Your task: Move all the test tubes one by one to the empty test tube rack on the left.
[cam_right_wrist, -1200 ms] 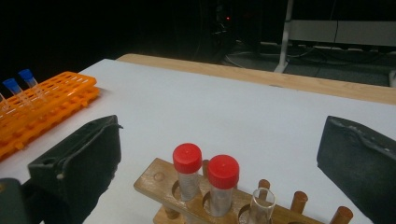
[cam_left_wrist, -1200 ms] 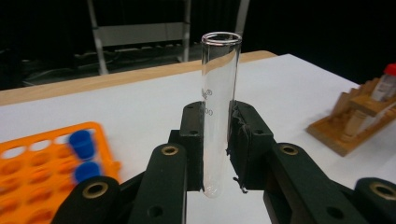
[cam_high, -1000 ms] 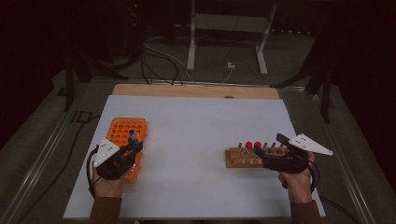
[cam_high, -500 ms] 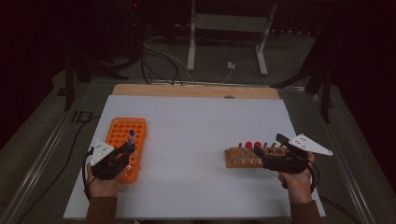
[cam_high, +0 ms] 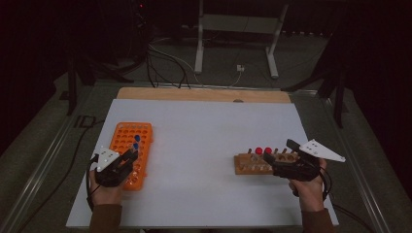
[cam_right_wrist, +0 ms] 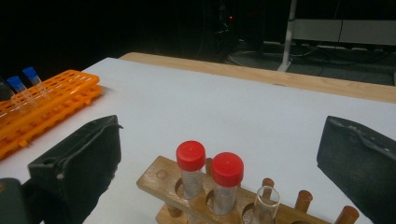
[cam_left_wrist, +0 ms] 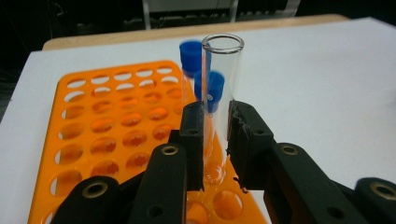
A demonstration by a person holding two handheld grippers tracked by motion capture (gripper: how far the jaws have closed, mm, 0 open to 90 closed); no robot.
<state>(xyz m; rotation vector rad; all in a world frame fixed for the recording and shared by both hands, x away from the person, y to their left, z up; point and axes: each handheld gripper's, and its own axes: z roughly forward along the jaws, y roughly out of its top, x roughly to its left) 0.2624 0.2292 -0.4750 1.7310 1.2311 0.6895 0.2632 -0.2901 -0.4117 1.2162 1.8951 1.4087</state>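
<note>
Two blue-capped tubes [cam_left_wrist: 205,74] stand in the orange rack [cam_high: 130,153], whose near end the left hand-held gripper [cam_left_wrist: 215,140] has drawn back to, clenched on an uncapped glass tube [cam_left_wrist: 219,93] above its holes. Well right of that rack, the right hand-held gripper [cam_right_wrist: 219,186] gapes released beside the wooden rack [cam_high: 257,162].

White table [cam_high: 204,145], orange rack [cam_high: 130,138] left, wooden rack [cam_high: 252,164] right

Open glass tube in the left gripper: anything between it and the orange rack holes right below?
Nothing visible. The open glass tube, clamped in the left gripper, hangs over vacant holes of the orange rack; the blue-capped tubes stand just behind it.
</note>
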